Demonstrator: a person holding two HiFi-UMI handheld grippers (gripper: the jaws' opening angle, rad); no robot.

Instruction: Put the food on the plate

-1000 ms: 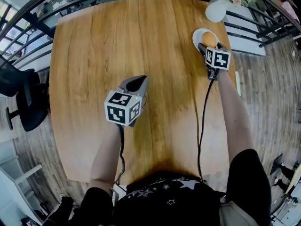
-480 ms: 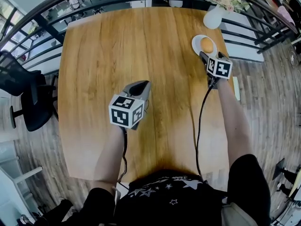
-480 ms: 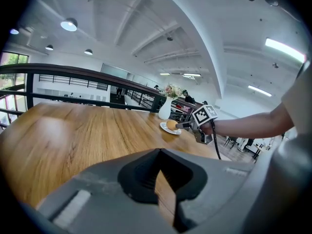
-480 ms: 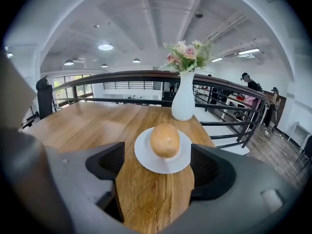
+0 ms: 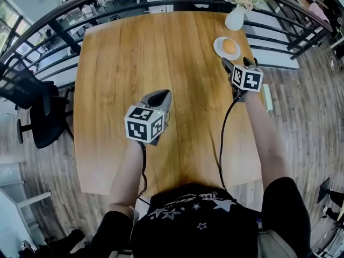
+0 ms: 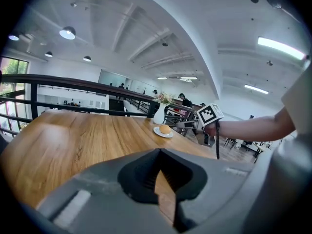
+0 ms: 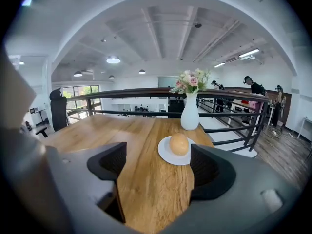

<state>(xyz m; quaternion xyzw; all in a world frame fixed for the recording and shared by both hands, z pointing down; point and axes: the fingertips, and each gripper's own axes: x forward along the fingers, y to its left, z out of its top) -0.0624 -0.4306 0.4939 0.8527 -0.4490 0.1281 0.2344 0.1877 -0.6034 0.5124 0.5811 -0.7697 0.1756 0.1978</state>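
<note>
Bun (image 7: 179, 144) roundish, no clear long axis, on plate (image 7: 164, 155).

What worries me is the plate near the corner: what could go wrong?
The plate sits by the table edge, next to the vase; a bump could push it off. The right gripper, open and empty, jaws just closing slightly, hangs close: a stray swing could hit the food or vase.

Bright, even indoor light, soft shadows, strong fisheye bending, dark vignetted corners.
</note>
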